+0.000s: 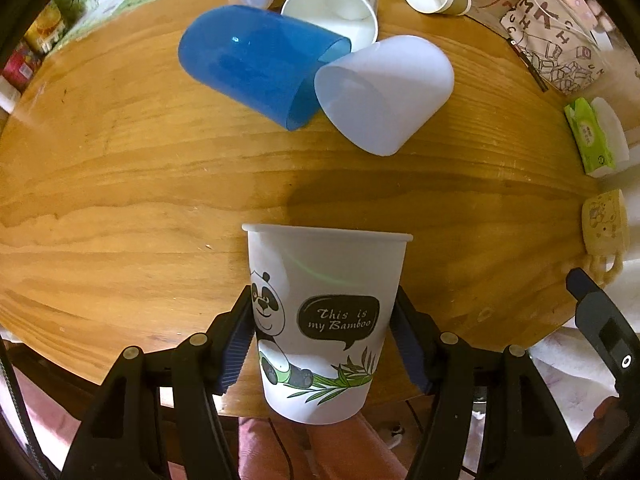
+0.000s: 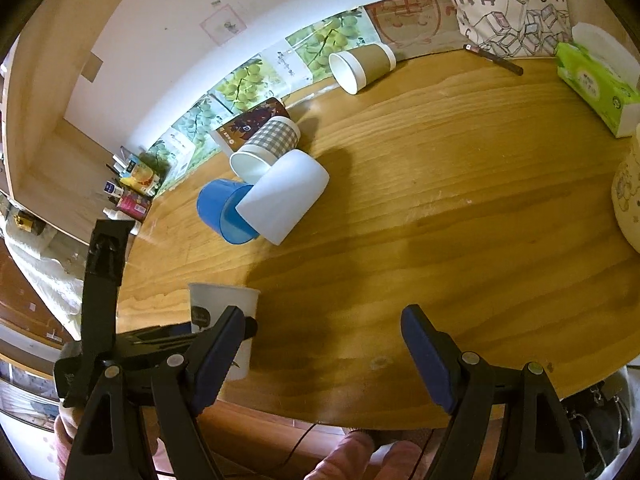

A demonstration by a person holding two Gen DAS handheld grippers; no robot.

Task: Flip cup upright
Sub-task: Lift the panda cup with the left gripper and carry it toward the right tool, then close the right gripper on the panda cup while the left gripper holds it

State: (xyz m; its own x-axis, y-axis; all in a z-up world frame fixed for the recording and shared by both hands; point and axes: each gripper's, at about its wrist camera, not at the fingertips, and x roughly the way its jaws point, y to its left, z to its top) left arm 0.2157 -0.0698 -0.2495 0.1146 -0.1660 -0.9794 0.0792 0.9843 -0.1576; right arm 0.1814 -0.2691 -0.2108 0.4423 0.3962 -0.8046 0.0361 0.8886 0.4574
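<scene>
My left claw [image 1: 322, 332] grips the panda cup [image 1: 326, 316] upright at the surface's [image 1: 120, 184] near edge, my right claw [image 2: 324, 344] hangs open, so I judge releasing it comes next.

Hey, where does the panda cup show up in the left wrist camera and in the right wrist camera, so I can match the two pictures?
Left wrist view: the panda cup stands upright, bottom centre, between the left gripper fingers.
Right wrist view: lower left, partly hidden behind the right gripper, whose open jaws hold nothing.
Shared landmark: the blue cup lying on its side against the white cup.
</scene>
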